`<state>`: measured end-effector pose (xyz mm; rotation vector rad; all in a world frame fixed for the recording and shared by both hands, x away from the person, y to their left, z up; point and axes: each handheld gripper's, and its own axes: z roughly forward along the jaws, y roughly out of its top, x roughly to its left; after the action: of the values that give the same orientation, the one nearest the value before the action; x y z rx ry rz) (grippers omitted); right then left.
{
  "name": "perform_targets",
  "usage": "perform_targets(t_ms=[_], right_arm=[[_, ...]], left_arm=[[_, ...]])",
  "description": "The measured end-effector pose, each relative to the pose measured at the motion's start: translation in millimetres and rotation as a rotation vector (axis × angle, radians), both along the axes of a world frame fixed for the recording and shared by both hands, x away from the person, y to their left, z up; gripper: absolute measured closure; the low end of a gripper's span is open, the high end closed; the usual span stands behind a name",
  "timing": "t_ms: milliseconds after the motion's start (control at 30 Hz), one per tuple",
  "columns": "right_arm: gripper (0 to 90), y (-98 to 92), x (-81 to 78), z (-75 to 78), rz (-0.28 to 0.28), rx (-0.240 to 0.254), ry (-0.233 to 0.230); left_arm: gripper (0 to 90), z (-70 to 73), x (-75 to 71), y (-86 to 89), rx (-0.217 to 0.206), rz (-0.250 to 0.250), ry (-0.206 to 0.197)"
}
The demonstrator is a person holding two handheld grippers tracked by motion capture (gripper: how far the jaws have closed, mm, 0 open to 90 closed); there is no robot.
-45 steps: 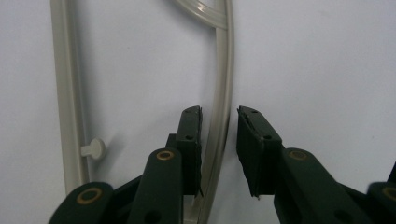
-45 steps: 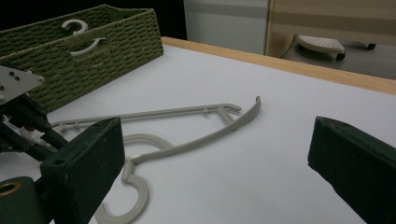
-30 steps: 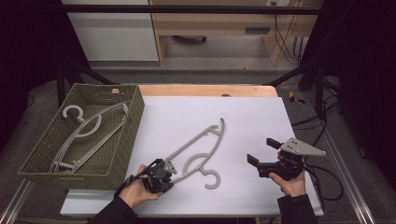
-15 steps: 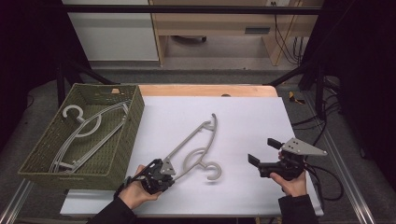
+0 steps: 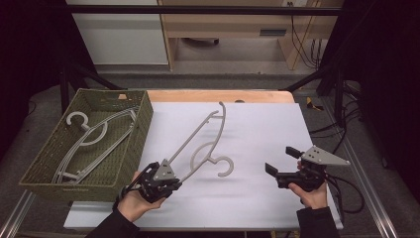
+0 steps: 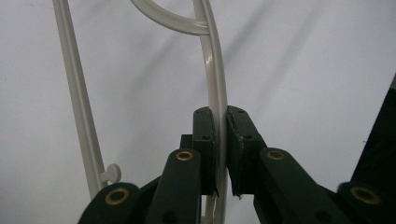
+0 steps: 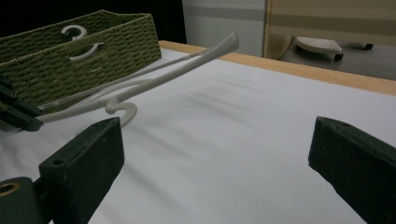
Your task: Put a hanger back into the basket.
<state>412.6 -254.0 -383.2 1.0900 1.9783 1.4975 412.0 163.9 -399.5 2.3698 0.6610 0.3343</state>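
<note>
A pale grey plastic hanger [image 5: 203, 136] hangs tilted above the white table, its hook [image 5: 225, 166] toward the middle and its far end raised. My left gripper [image 5: 174, 179] is shut on one end of the hanger, near the front left of the table. In the left gripper view the pads [image 6: 204, 135] press on the hanger's thin arm [image 6: 215, 70]. My right gripper [image 5: 281, 159] is open at the front right, apart from the hanger, with nothing between its jaws. From the right gripper view [image 7: 215, 154] the hanger [image 7: 154, 77] slants up off the sheet.
A green woven basket [image 5: 143, 124] stands at the table's left with more grey hangers [image 5: 91, 139] inside; its wall [image 7: 93, 65] is just beyond the left hand. A wooden strip [image 5: 218, 95] edges the far side of the white sheet. Cables trail at the right.
The hanger has come up off the table and swung, its far end rising and turning toward the back. The left hand rose with it. The right gripper has not moved.
</note>
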Motion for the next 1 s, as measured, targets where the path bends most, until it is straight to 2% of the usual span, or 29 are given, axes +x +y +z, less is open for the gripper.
perform_targets(t_ms=[433,533,633,900,1000], right_arm=[[3.6,-3.0,-0.3,1.0,-0.003,0.007,-0.005],[3.6,-4.0,-0.8,1.6,-0.005,0.007,-0.006],[3.6,-5.4,-1.0,2.3,-0.006,0.011,-0.011],[3.5,-5.0,-1.0,2.2,-0.011,0.009,-0.009],[3.5,-5.8,-0.9,2.3,-0.008,0.006,-0.012]], left_arm=[[83.0,45.3,-8.1,24.7,-0.131,0.007,-0.051],[83.0,56.4,-8.5,30.9,-0.146,0.011,-0.071],[83.0,67.6,-7.5,36.9,-0.15,0.012,-0.081],[83.0,94.9,-1.8,55.9,-0.107,0.035,-0.107],[83.0,101.8,2.5,67.3,-0.107,0.048,-0.105]])
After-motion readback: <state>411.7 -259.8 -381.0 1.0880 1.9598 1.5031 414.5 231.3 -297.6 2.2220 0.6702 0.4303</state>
